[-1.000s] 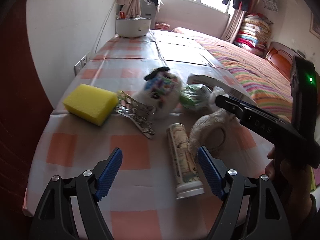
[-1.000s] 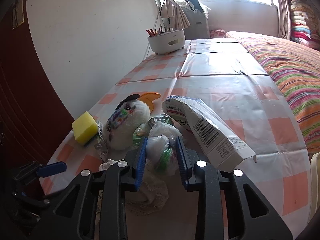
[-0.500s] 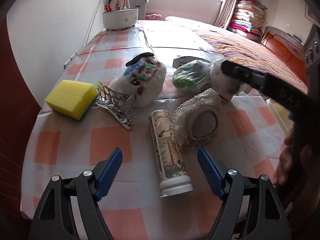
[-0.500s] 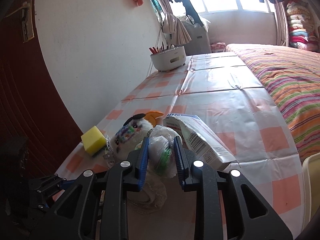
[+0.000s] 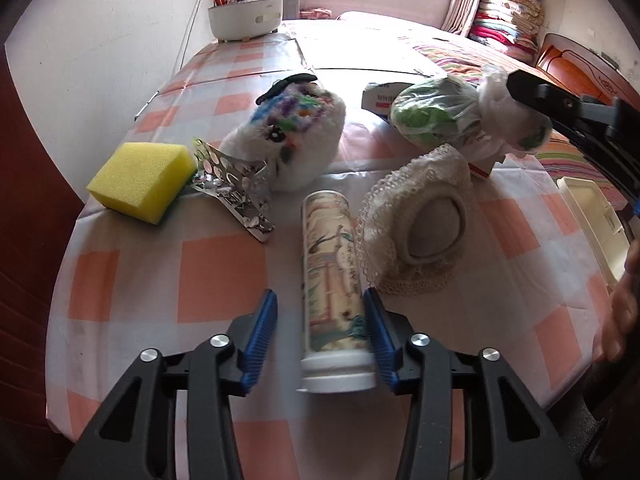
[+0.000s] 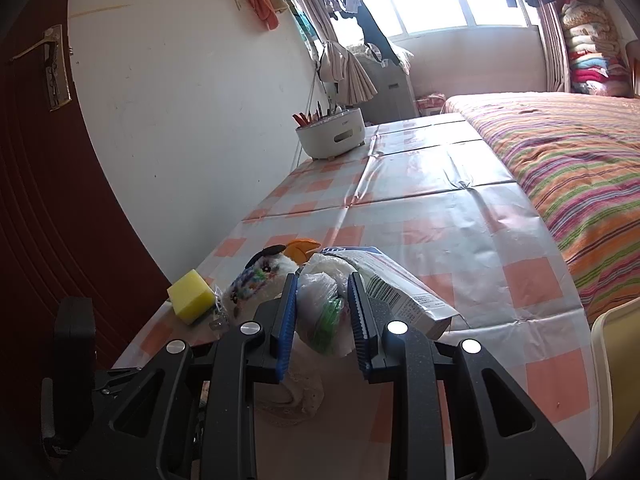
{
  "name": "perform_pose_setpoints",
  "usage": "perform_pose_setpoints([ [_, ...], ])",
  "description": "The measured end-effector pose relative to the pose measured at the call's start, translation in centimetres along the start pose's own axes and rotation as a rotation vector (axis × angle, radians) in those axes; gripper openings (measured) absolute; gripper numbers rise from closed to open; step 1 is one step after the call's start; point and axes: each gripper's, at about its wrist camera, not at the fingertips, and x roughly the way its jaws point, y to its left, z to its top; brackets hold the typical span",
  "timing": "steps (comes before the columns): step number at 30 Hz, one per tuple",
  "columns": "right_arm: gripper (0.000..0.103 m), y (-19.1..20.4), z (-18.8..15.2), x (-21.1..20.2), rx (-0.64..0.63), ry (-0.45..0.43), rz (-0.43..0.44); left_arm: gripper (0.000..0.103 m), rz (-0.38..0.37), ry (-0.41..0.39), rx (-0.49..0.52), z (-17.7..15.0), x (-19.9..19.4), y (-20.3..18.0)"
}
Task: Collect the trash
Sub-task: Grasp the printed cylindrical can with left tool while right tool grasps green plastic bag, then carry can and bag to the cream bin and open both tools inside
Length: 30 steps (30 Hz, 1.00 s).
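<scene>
Spreading across most of both views, the checked tablecloth (image 5: 216, 280) carries a cluster of things near its front edge, with long bare room beyond toward the white utensil holder (image 5: 248, 20) and a striped bed (image 6: 568, 168) alongside. The right gripper (image 6: 322, 312) is clamped on a knotted plastic bag of trash (image 6: 320, 308), which the left view shows lifted clear of the cloth just above a paper carton (image 6: 404, 296); carrying it well probably means keeping the squeeze on the knot and swinging it over the table's right edge toward the cream bin (image 5: 592, 220), rather than dragging it across the carton. The left gripper (image 5: 320, 332) has just been closing round the printed tube (image 5: 332, 280), which lies lengthwise between its jaws with the white cap nearest the camera; the right pad (image 5: 380, 340) seems to touch the tube while a gap shows at the left pad (image 5: 260, 332), so the grip does not look made yet. A good grasp likely wants the jaws centred across the barrel, since a round tube can roll or squirt out. Just right of the tube sits a lace-trimmed pad (image 5: 416, 232), touching or nearly so; left is open cloth. Further back lie a plush toy (image 5: 292, 136), a yellow sponge (image 5: 140, 176) and a crumpled foil blister sheet (image 5: 232, 184), all clear of a straight lift.
</scene>
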Motion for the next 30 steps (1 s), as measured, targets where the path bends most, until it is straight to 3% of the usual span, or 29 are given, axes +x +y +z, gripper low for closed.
perform_pose_setpoints([
  [1, 0.025, 0.0, 0.0, 0.0, 0.001, -0.001, -0.001, 0.042, -0.003, 0.001, -0.005, 0.0, 0.0, 0.1],
  [3, 0.025, -0.2, -0.1, -0.1, 0.002, -0.002, -0.002, 0.028, 0.0, 0.0, -0.011, 0.1, 0.0, 0.3],
  [10, 0.025, -0.4, 0.1, -0.6, 0.003, -0.019, -0.007, 0.028, -0.02, -0.007, -0.043, 0.3, -0.1, 1.1],
  [21, 0.025, -0.5, 0.3, -1.9, -0.015, -0.053, -0.021, 0.028, -0.018, -0.124, -0.109, 1.1, -2.7, 1.9],
  [30, 0.025, -1.2, 0.2, -2.9, -0.017, -0.069, -0.03, 0.028, -0.069, -0.178, -0.142, 2.4, -3.7, 1.1],
])
